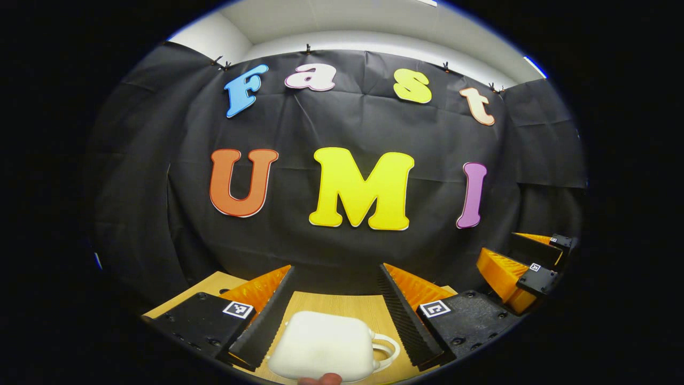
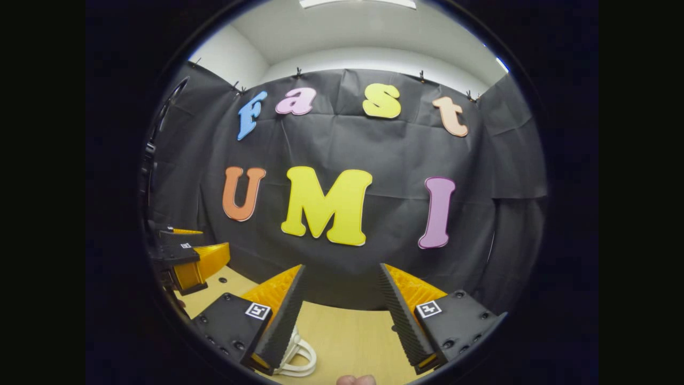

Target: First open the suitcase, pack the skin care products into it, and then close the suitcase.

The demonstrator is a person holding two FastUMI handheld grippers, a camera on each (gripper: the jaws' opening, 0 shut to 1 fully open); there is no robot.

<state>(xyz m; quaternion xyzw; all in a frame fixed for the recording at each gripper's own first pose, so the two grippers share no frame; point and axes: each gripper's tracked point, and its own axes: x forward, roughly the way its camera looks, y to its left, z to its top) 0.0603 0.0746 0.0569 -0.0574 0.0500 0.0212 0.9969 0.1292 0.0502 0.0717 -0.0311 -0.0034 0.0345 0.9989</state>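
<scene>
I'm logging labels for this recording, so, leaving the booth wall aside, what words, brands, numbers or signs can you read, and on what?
No words, brands or numbers can be read.
Square markers on the left hand-held gripper: coded patterns, no text.
Square tags on the right hand-held gripper: coded patterns, no text.
White suitcase: no label visible.

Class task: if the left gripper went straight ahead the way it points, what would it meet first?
Probably the small white suitcase with looped handles, lying on the wooden table between the open jaws; depth is uncertain.
</scene>
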